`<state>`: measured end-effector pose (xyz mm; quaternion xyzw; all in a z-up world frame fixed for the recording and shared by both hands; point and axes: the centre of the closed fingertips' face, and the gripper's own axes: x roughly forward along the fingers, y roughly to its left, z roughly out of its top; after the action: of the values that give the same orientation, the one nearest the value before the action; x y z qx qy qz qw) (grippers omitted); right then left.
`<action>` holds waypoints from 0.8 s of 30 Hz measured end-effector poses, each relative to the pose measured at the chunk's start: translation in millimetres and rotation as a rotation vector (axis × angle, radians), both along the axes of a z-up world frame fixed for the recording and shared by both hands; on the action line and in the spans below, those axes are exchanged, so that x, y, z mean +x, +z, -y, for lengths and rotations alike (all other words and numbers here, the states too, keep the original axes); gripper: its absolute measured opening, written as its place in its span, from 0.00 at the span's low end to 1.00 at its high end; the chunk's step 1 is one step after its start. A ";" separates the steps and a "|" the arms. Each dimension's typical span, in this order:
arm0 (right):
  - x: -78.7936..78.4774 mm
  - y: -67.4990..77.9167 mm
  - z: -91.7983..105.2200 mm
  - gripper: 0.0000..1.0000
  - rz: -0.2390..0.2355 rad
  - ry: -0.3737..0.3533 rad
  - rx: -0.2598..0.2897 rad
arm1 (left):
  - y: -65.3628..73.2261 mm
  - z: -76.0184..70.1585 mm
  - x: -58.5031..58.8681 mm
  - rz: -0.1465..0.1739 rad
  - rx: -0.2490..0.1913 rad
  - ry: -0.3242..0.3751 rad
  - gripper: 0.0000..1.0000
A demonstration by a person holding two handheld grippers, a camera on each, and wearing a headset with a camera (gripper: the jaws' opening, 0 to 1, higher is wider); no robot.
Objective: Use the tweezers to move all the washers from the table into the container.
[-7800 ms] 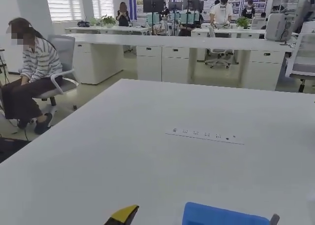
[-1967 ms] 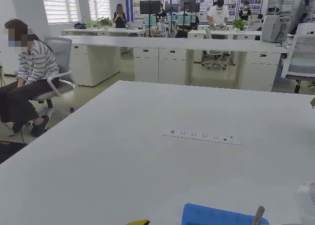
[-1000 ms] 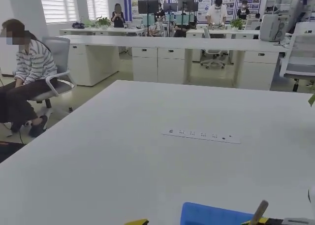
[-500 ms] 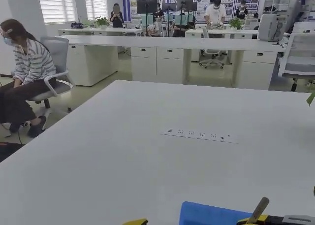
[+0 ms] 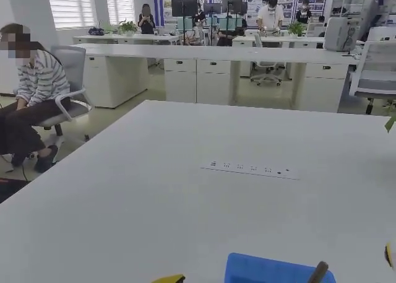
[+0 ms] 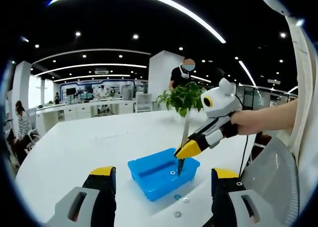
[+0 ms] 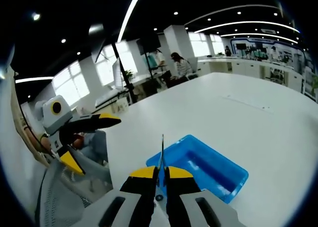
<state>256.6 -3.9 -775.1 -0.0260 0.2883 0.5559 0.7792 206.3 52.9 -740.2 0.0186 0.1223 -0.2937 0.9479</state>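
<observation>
The blue container sits on the white table, straight ahead of my left gripper, which is open and holds nothing. My right gripper is shut on the metal tweezers. From the left gripper view, the tweezers point down with their tip inside the container's near corner. A small ring, possibly a washer, lies in the container. Three washers lie on the table just in front of it. The head view catches the container's far edge and the tweezers' upper end.
A flush power strip lies mid-table beyond the container. A potted plant stands at the table's far side. A person sits on a chair to the left, and other desks and people fill the background.
The tweezers' upper end has sunk toward the bottom edge of the head view, and the right gripper's yellow tip beside it has dropped out of view. The camera shifted slightly.
</observation>
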 end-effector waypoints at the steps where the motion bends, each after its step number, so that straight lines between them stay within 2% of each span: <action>1: -1.1 -0.9 -0.2 0.04 -0.003 0.003 -0.001 | 0.1 0.1 0.1 0.001 0.001 0.000 0.80; 10: -17.3 -16.4 -4.6 0.04 -0.028 0.050 -0.036 | 0.0 0.3 0.3 0.001 0.001 0.001 0.79; 24: -29.2 -38.0 -6.9 0.04 -0.070 0.070 -0.069 | -0.4 0.0 0.3 -0.002 0.001 0.001 0.79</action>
<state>227.4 3.0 -813.1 -0.0432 0.3332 0.5730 0.7475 206.6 52.9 -740.7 0.0185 0.1233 -0.2930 0.9479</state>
